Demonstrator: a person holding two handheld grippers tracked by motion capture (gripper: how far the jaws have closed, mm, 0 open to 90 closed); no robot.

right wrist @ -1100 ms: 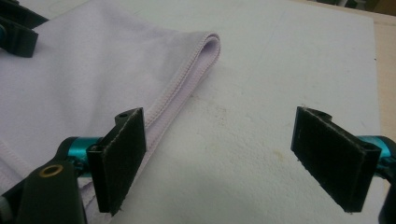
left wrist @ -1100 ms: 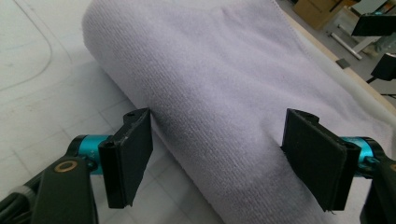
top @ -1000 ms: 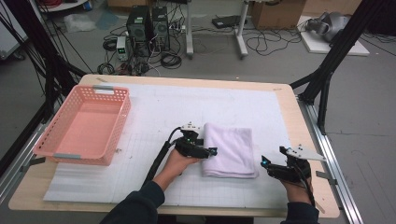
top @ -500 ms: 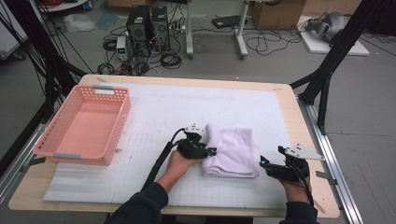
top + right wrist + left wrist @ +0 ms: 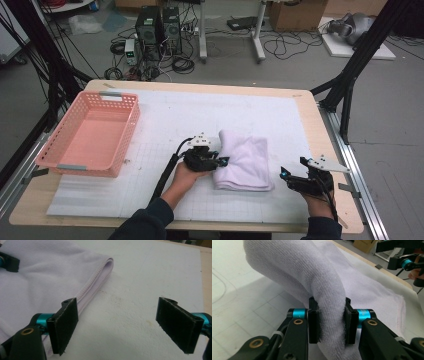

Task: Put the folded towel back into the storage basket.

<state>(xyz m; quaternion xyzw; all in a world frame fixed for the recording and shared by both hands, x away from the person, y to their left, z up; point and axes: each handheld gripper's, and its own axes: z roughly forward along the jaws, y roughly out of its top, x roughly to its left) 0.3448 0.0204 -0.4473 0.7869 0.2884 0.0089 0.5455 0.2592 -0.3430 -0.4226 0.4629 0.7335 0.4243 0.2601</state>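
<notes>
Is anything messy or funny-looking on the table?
Only the towel. Its left edge is bunched up into a thick hump where the left gripper pinches it, so the fold no longer lies flat there. The right gripper is open beside the towel's other edge. The pink basket looks fine.

I see a wooden table (image 5: 327, 150) with a white gridded mat (image 5: 165, 115) spread across most of its top, leaving bare wood along the edges. On the mat, at the left, sits a pink basket (image 5: 127, 130) (its far corner reaches past the mat's edge). A folded white towel (image 5: 247, 160) lies on the mat right of centre, well apart from the basket; its left edge is bunched up off the mat. My right gripper view shows the towel's (image 5: 37, 277) stitched hem flat on the mat (image 5: 140, 282).
</notes>
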